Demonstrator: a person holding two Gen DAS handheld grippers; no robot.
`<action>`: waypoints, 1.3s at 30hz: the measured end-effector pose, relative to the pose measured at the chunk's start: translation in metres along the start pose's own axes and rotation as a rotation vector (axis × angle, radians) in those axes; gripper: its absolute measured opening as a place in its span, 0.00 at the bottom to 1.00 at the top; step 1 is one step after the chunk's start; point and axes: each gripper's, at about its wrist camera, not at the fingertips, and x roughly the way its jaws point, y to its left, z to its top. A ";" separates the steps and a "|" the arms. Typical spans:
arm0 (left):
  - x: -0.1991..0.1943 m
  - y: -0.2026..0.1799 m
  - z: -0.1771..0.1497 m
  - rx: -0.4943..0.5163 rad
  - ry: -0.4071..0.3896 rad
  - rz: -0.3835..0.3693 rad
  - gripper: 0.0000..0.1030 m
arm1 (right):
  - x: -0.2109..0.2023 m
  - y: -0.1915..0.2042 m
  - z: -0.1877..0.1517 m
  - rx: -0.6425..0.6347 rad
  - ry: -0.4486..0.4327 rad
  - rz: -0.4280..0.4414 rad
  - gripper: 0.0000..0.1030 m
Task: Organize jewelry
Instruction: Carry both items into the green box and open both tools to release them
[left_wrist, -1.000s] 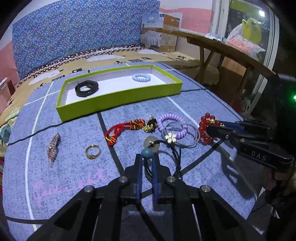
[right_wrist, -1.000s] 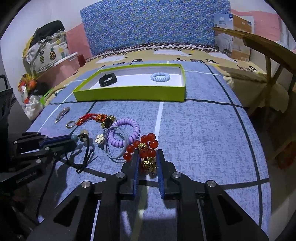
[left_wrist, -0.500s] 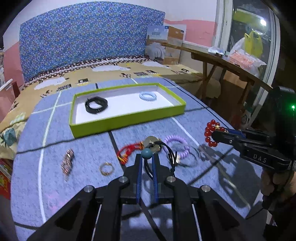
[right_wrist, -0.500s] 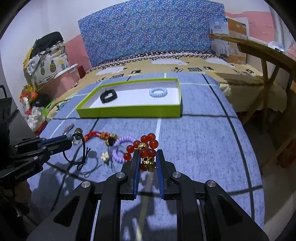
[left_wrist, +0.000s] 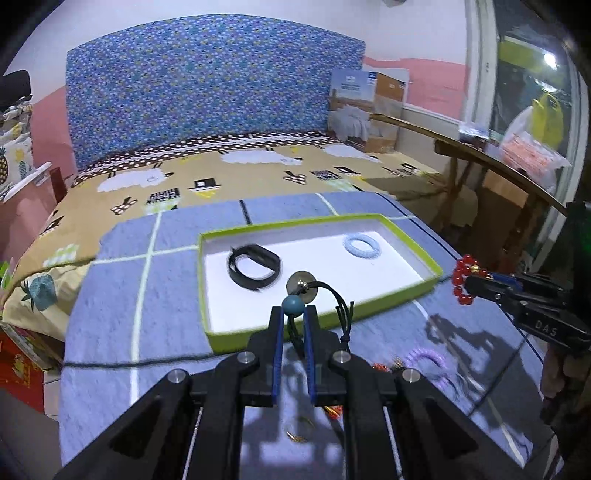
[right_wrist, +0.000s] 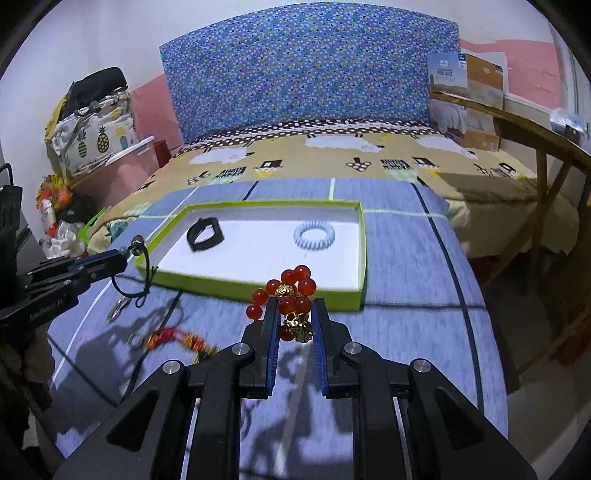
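My left gripper (left_wrist: 293, 314) is shut on a black cord necklace (left_wrist: 334, 295) with a teal bead and a metal disc, held in the air at the near edge of the green tray (left_wrist: 207, 280). My right gripper (right_wrist: 293, 310) is shut on a red bead bracelet (right_wrist: 291, 291) with gold beads, held above the cloth in front of the tray (right_wrist: 364, 258). The tray holds a black band (left_wrist: 253, 267) and a pale blue coil ring (left_wrist: 360, 245). The right gripper also shows in the left wrist view (left_wrist: 467, 284), and the left gripper in the right wrist view (right_wrist: 123, 256).
On the blue checked cloth (left_wrist: 110, 332) lie a purple coil bracelet (left_wrist: 428, 360), a red and gold cord charm (right_wrist: 177, 339), a silver clip (right_wrist: 118, 308) and a gold ring (left_wrist: 299, 435). A wooden table (right_wrist: 535, 133) stands to the right. A bed lies behind.
Both grippers have lifted their pieces off the cloth and moved forward toward the tray. The other pieces on the cloth now lie below and behind the fingers.
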 end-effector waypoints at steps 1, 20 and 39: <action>0.004 0.004 0.004 -0.004 -0.002 0.009 0.11 | 0.004 -0.002 0.004 0.002 0.001 -0.002 0.17; 0.077 0.039 0.018 -0.036 0.088 0.095 0.11 | 0.101 -0.024 0.038 0.019 0.126 -0.050 0.17; 0.097 0.035 0.014 -0.037 0.121 0.111 0.11 | 0.114 -0.025 0.039 0.011 0.149 -0.065 0.23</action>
